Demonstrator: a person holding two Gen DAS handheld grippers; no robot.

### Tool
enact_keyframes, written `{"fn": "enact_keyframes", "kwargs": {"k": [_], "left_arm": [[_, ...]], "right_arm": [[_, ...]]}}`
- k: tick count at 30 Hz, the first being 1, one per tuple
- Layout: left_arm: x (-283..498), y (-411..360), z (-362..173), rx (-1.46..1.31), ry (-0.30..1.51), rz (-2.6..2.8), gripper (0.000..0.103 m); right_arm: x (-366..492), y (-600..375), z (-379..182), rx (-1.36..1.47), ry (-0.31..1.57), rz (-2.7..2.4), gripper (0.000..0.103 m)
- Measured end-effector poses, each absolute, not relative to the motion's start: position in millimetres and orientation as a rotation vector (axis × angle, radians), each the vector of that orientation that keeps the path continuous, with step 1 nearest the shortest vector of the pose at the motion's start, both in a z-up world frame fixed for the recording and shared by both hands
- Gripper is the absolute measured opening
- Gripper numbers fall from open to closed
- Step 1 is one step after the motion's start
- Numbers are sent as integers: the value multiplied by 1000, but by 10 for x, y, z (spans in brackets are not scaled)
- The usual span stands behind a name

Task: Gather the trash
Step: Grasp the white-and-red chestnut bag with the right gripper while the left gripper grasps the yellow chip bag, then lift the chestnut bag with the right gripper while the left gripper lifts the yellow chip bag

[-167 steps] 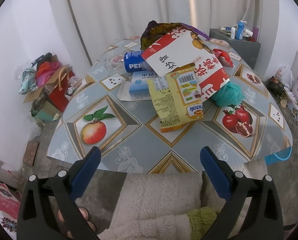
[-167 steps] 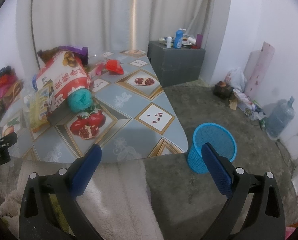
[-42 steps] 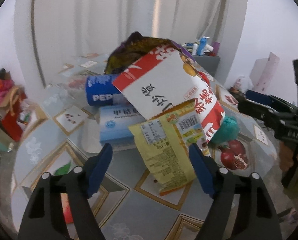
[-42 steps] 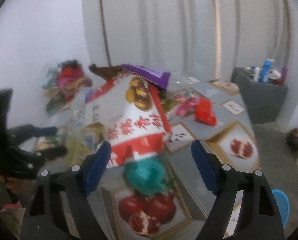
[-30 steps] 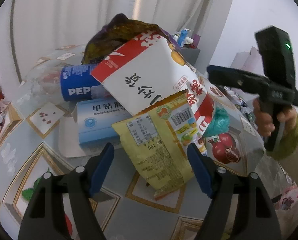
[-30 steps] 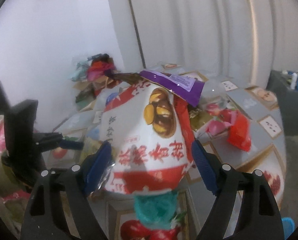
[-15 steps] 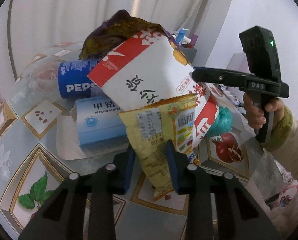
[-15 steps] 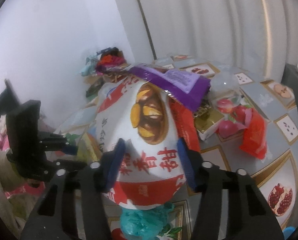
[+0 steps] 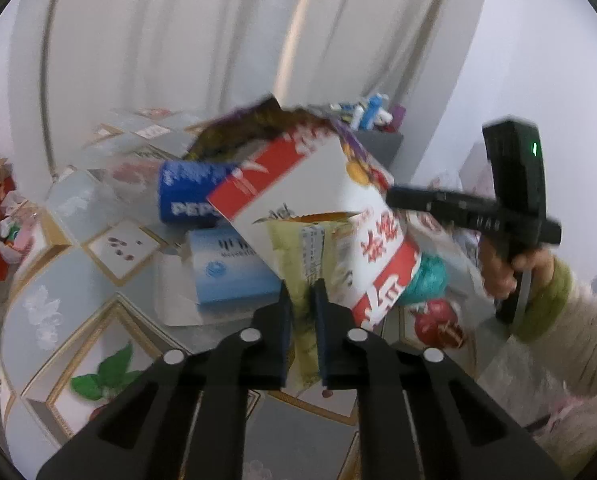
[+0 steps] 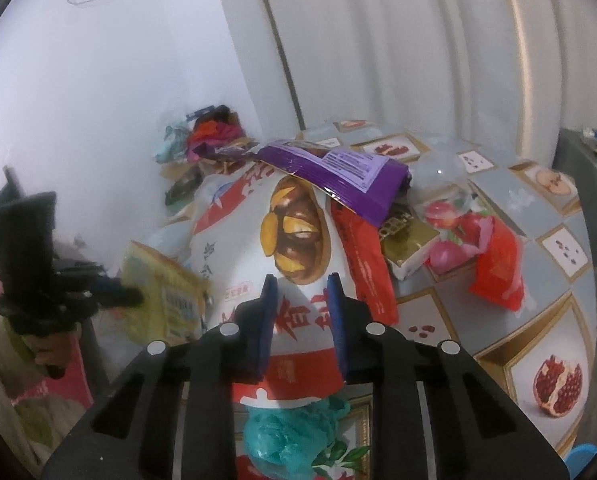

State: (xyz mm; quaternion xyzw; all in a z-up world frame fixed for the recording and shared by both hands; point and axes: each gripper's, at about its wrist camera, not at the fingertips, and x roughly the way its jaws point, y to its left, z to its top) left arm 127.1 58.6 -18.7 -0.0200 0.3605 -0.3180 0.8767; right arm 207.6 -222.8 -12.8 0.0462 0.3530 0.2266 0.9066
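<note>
Left gripper: the jaws have just been closing and now stand almost together, with the yellow snack packet pinched between the blue pads. The packet rises from the pads and its upper edge tucks under the red-and-white chestnut bag. In the right wrist view the same packet shows at the tip of the left gripper, tilted and clear of the table.

Right gripper: the jaws have just been closing and now press on both sides of the red-and-white chestnut bag, near its lower red band. The bag fills the gap between the pads and bulges above them. In the left wrist view the right gripper reaches the far edge of the bag, held by a hand in a green-cuffed sleeve.

Location of the trash: all items lie in one pile on the fruit-patterned table.
- A purple wrapper rests on top of the chestnut bag.
- A teal plastic bag lies directly below the right gripper, touching the bag's lower edge.
- A blue Pepsi can lies on its side behind the chestnut bag.
- A light blue carton lies just left of the left gripper.
- A red wrapper lies to the right, apart from the pile.
</note>
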Motion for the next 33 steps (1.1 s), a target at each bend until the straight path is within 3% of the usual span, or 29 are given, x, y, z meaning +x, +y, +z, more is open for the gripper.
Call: {"fn": "enact_keyframes", "kwargs": {"k": [2, 5, 7, 12, 24, 33], "left_arm": [[1284, 647, -98, -62, 739, -643, 5], [1321, 712, 6, -63, 716, -580, 3], [1374, 764, 59, -69, 711, -531, 3], [1593, 786, -2, -79, 747, -407, 3], [1780, 624, 87, -35, 737, -304, 3], [1775, 590, 84, -38, 742, -304, 3]], "right_arm": [[2058, -2215, -126, 96, 729, 461, 29], [2040, -2200, -123, 93, 727, 456, 45], [2051, -2201, -119, 94, 728, 461, 49], [2136, -2200, -121, 99, 743, 450, 74], [2380, -2077, -229, 125, 828, 481, 76], [2370, -2073, -244, 118, 830, 462, 65]]}}
